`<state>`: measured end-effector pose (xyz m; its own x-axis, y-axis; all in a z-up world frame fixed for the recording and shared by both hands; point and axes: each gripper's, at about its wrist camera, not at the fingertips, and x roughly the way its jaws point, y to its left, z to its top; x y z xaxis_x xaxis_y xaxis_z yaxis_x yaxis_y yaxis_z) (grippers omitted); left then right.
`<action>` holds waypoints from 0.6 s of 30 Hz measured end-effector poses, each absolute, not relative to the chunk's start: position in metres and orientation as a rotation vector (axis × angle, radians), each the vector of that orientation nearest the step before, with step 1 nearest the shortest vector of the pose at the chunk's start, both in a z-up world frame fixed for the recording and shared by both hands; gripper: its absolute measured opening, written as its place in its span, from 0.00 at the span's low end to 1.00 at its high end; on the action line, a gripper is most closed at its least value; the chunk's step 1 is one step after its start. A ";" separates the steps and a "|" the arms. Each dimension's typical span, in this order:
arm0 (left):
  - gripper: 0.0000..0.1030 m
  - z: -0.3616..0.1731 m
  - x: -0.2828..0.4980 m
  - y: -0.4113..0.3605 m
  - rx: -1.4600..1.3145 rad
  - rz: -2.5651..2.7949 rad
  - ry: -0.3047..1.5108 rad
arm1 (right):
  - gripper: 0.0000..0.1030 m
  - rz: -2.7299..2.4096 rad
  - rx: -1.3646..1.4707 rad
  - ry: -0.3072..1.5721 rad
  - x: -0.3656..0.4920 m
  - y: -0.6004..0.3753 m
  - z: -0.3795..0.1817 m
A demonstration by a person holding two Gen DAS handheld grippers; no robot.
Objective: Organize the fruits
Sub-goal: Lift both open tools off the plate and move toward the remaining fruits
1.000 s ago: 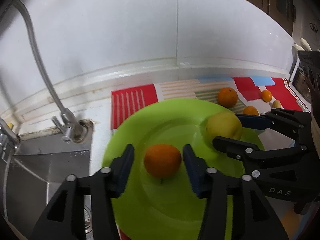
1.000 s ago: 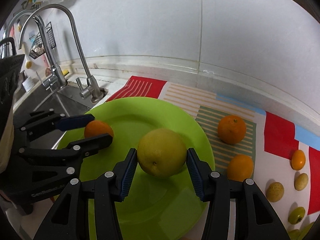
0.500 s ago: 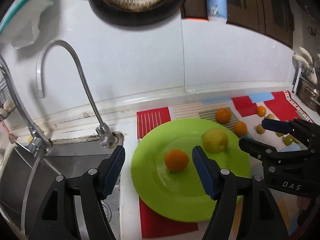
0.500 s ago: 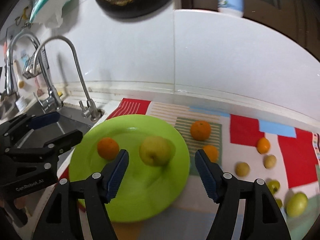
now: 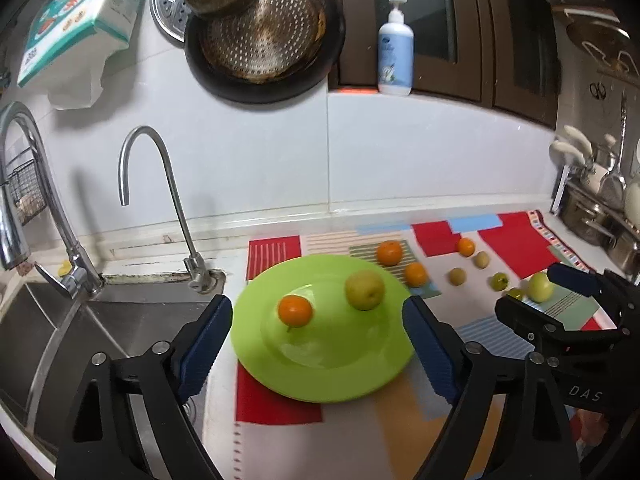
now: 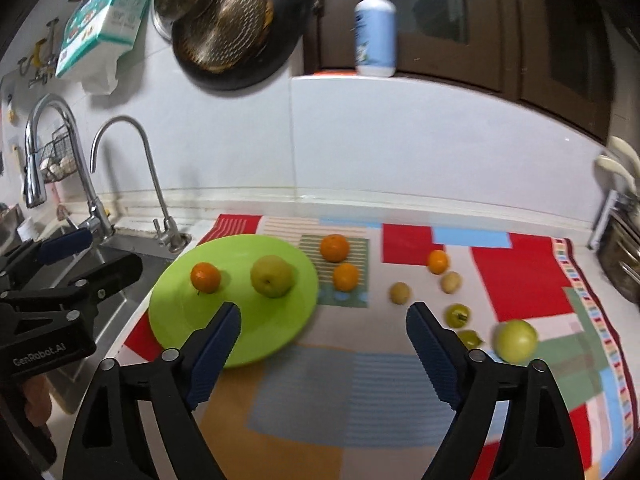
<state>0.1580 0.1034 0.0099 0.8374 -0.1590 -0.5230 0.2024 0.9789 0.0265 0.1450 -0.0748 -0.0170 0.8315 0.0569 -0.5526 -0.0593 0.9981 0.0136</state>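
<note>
A lime green plate (image 5: 320,376) (image 6: 176,320) lies on a patchwork mat and holds an orange (image 5: 295,311) (image 6: 205,277) and a yellow-green pear-like fruit (image 5: 364,290) (image 6: 272,276). Several more fruits lie on the mat to the right: two oranges (image 6: 335,247) (image 6: 345,276), a small orange (image 6: 437,261), small brown and green fruits (image 6: 400,293), and a green apple (image 6: 516,340) (image 5: 539,287). My left gripper (image 5: 318,344) is open and empty, raised above the plate's near side. My right gripper (image 6: 323,344) is open and empty, above the mat right of the plate.
A steel sink (image 5: 80,336) with two taps (image 5: 160,200) lies left of the plate. The white tiled wall (image 6: 400,140) runs behind the counter. Pots (image 5: 600,220) stand at the far right. A pan (image 5: 260,40) and soap bottle (image 5: 395,52) sit up on the wall.
Both grippers let go of their fruits, opened wide, and pulled back and up from the plate. The orange and the yellow-green fruit stay on the plate.
</note>
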 end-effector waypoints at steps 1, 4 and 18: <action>0.87 0.012 0.153 0.100 0.081 -0.189 0.539 | 0.84 0.055 0.002 0.580 0.140 -0.079 -0.015; 0.89 0.018 0.140 0.086 0.075 -0.187 0.529 | 0.84 0.047 0.007 0.565 0.126 -0.091 -0.011; 0.90 0.033 0.106 0.007 0.080 -0.241 0.467 | 0.84 -0.004 0.030 0.498 0.086 -0.170 0.009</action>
<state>0.1063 0.0068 0.0329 0.8652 -0.2119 -0.4543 0.2486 0.9684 0.0217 0.0859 -0.1702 0.0089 0.8786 0.0040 -0.4775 0.0108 0.9995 0.0284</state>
